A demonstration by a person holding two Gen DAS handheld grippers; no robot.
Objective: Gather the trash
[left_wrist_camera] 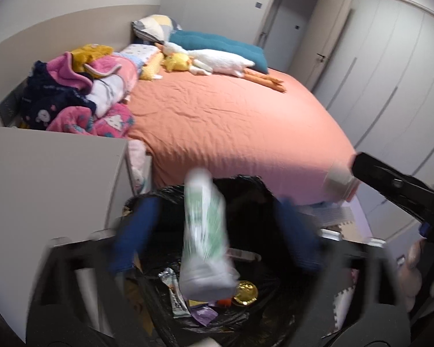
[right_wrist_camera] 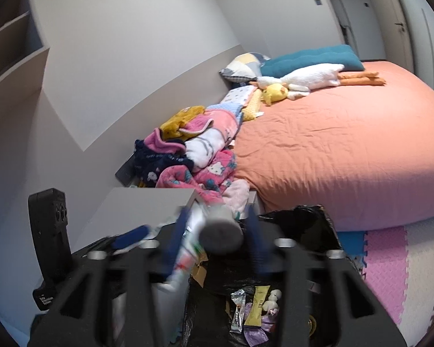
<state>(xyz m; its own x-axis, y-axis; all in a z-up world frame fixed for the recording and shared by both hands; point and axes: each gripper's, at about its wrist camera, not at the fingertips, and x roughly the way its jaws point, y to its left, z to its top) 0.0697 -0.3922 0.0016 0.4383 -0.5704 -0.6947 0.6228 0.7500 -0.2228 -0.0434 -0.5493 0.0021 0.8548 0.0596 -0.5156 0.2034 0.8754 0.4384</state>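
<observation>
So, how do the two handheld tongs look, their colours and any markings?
Both tongs have matte black frames with open triangular cut-outs, blue fingers and silver round bolt heads. The left tongs seen from the right camera carry a black box-shaped body with small white lettering, too small to read. No sleeves are visible.

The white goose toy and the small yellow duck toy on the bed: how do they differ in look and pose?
The white goose toy is long, lying stretched out with orange legs pointing away from the pillows. The yellow duck toy is much shorter and rounder, a compact lump. The goose is white; the duck is yellow. The goose lies against the teal cushion; the duck sits in front of it. Both are plush and rest touching on the orange sheet.
</observation>
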